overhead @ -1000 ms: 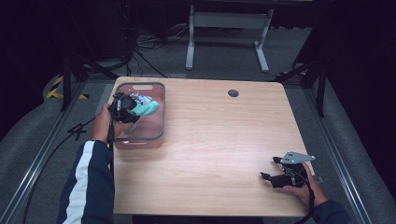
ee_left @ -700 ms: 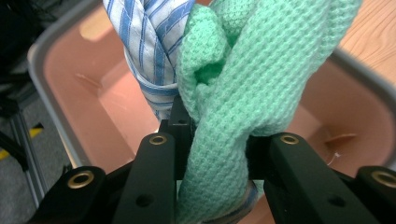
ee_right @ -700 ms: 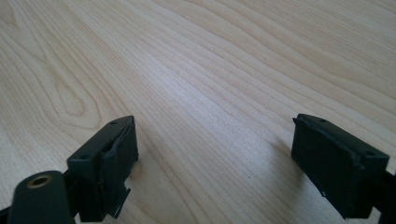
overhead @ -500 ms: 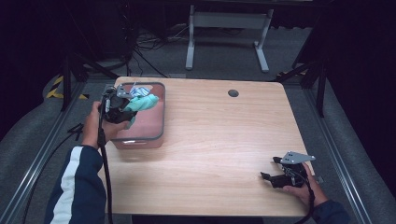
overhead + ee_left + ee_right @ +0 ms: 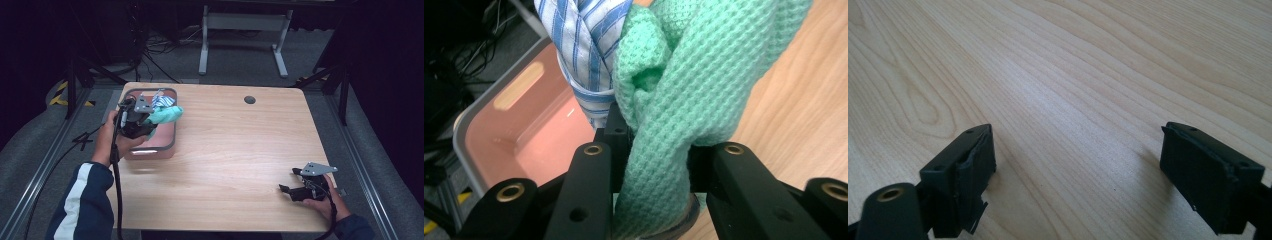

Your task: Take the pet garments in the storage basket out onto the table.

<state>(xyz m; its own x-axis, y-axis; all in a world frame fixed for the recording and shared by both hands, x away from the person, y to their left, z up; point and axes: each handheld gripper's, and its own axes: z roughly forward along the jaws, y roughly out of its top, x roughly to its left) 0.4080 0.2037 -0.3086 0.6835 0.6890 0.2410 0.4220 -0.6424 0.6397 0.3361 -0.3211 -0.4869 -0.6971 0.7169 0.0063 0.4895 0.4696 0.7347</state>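
Green waffle-knit cloth (image 5: 694, 95): pinched between the black jaws of the left gripper (image 5: 656, 165), bunched into a thick roll, bulging above the jaws and drooping below them. In the high view, seen as a green bundle (image 5: 165, 115) over the right rim of the bin, lifted clear of its floor. Blue-and-white striped cloth (image 5: 584, 55) just beside the green one and touching it, hanging against the left jaw; cannot tell whether also caught in the grip. Same striped cloth (image 5: 161, 101) sitting behind the green one in the high view.

Left gripper (image 5: 136, 117): clamped on the green cloth, held by the left hand (image 5: 112, 140) over the bin.

Pink bin (image 5: 524, 145), grey rim, near the table's far left corner (image 5: 165, 147). Interior floor as visible bare and glossy, with a light reflection; slot handle in the near wall. Part of the interior hidden behind gripper and cloths.

Wooden table (image 5: 235, 150): light grain, small dark round grommet (image 5: 249, 99) near the far edge.

Right gripper (image 5: 296, 189): near the table's front right corner, well apart from the bin, held in the right hand (image 5: 325, 200). Jaws spread wide, nothing between them, bare wood beneath (image 5: 1078, 150).
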